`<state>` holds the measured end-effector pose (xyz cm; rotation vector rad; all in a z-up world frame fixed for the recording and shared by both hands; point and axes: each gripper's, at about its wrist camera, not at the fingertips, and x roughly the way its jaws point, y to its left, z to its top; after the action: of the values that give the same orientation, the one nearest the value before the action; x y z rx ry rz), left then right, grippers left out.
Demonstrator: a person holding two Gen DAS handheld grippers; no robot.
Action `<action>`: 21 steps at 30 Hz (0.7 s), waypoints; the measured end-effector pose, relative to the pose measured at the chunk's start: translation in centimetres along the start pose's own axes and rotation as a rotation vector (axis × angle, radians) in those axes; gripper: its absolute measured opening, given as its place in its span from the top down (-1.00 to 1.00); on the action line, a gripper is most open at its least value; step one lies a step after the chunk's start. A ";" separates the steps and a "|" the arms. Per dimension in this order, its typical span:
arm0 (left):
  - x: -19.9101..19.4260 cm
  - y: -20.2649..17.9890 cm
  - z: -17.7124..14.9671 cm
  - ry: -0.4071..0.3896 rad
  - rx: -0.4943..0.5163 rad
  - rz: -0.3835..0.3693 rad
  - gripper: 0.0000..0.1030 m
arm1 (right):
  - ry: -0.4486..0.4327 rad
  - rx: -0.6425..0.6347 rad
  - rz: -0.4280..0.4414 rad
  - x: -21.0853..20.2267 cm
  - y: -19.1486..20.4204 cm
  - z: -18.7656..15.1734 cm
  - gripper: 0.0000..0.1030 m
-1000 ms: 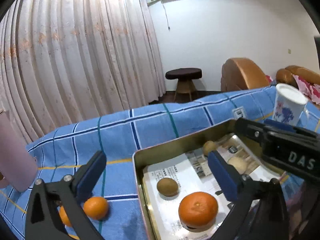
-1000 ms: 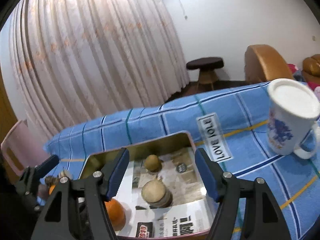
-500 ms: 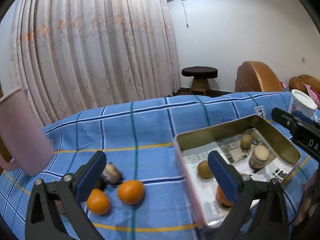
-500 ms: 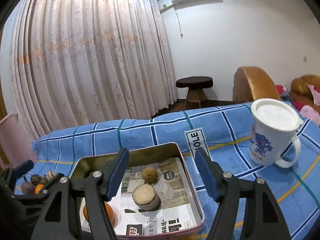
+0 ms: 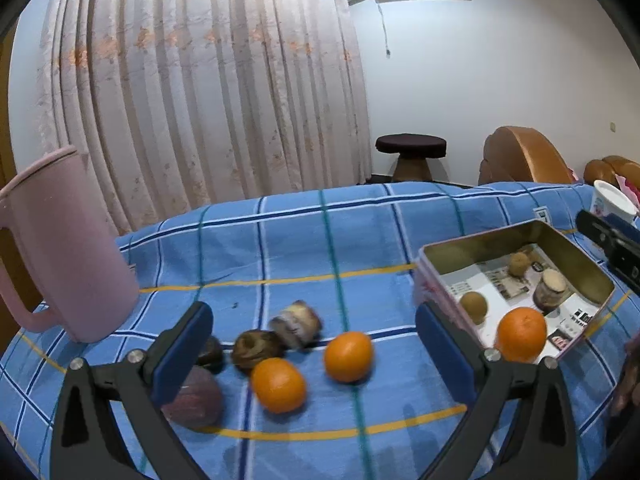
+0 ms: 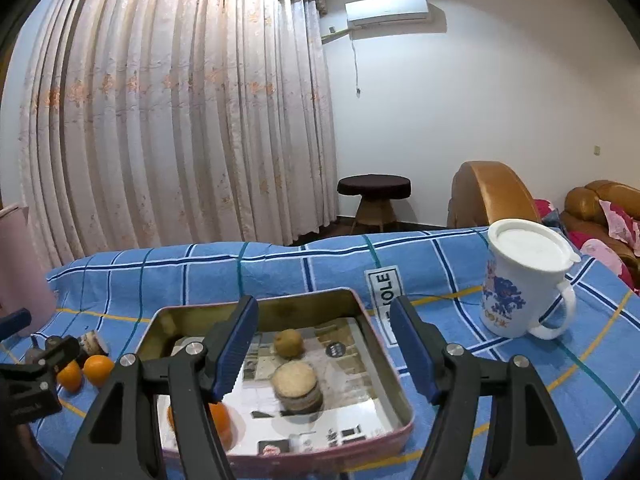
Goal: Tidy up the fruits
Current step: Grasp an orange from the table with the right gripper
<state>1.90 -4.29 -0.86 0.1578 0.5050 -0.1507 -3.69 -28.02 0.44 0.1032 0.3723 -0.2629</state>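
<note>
Left gripper (image 5: 314, 350) is seen with jaws spread wide, nothing held, hovering over loose fruit on the blue checked cloth (image 5: 280, 240) covering the surface. Between its fingers two oranges are seen: one (image 5: 279, 385) at 6 o'clock of the group, one (image 5: 348, 356) at 3 o'clock of it. A dark reddish fruit (image 5: 194, 398) is partly hidden behind the left finger at 8 o'clock. Two brownish round items (image 5: 255, 350) and (image 5: 295, 324) lie just behind the oranges; what they are cannot be told, blurred. A small dark item (image 5: 210, 354) sits beside the left finger.

Metal tin (image 5: 576, 256) is placed at 3 o'clock of the loose fruit, apart from it. Inside, on printed paper, an orange (image 5: 521, 334) is seen at the near corner, a brown fruit (image 5: 473, 306) just behind it, another brown fruit (image 5: 518, 264) further back, and a short lidded jar (image 5: 552, 290) near it.

Right gripper (image 6: 322, 344) is seen with jaws wide open, empty, held over the tin's near side. A pink jug (image 5: 64, 248) stands at 10 o'clock of the fruit. A white lidded mug (image 6: 520, 280) stands at 2 o'clock of the tin, apart.
</note>
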 end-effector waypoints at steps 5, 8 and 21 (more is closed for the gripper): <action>-0.3 1.6 -0.6 -0.005 0.006 0.013 -1.00 | -0.005 -0.010 0.012 -1.3 1.9 -0.5 -0.35; -0.2 2.7 -0.8 0.006 -0.003 0.018 -1.00 | -0.012 -0.030 0.029 -2.0 3.5 -0.8 -0.35; 0.2 9.8 -1.1 0.051 -0.112 0.069 -1.00 | 0.050 -0.067 0.192 -2.5 10.7 -2.0 -0.35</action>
<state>3.37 5.47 -0.84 0.0695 0.5569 -0.0504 -3.67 -16.87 0.08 0.0791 0.4176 -0.0580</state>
